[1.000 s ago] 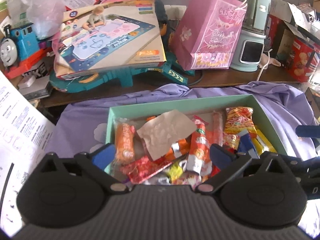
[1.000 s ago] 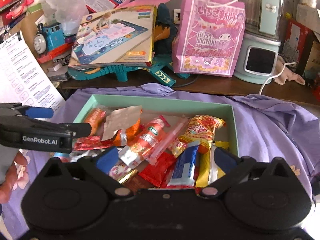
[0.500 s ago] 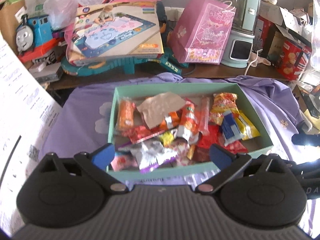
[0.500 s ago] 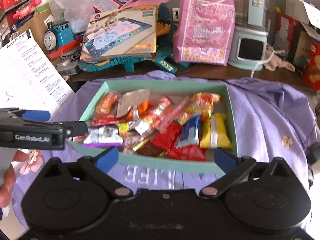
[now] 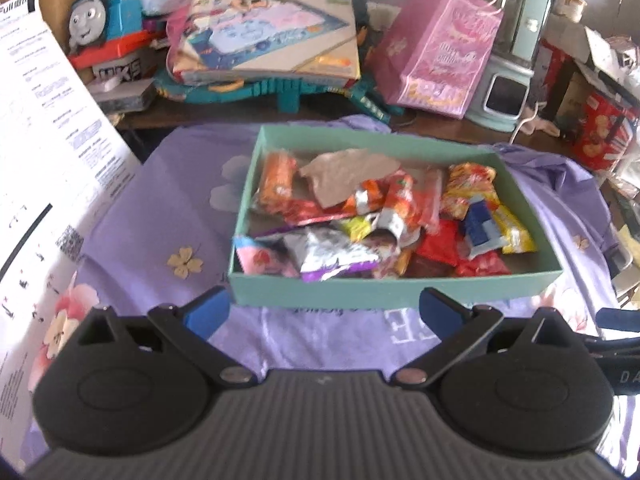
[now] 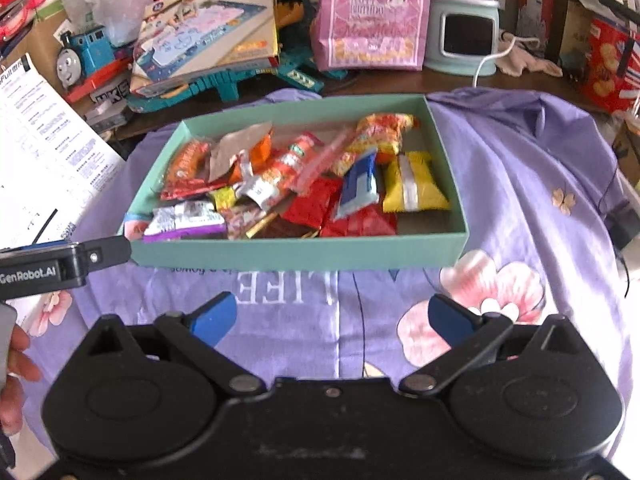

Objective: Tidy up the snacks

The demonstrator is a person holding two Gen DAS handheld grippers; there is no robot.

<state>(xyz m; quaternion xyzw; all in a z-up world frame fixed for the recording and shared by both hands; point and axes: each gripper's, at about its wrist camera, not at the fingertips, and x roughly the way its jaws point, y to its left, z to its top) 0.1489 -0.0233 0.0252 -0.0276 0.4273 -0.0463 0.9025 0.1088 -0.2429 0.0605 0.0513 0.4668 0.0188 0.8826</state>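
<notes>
Looking along both grippers, I see the mint-green box sitting on a lilac flowered cloth, just beyond the fingertips. My left gripper has its blue-padded fingers spread wide with nothing between them, hanging near the box's near wall. My right gripper is likewise spread apart and empty, over the cloth on the near side of the box. In the right wrist view the left gripper's black body shows at the left edge, its tip close to the box's near left corner, with part of a hand behind it.

The snacks are all inside the box, piled loosely and overlapping. A yellow packet lies at the right, a blue-and-white wrapper just left of it, and red packets sit near the middle. A silver-and-purple packet lies against the near left corner. An orange packet is at the far left, beside a crumpled tan wrapper.

Farther off, on the brown table, I can make out a pink gift bag, a pale green appliance, a children's drawing-mat box and a blue toy train. A printed sheet stands at the left.
</notes>
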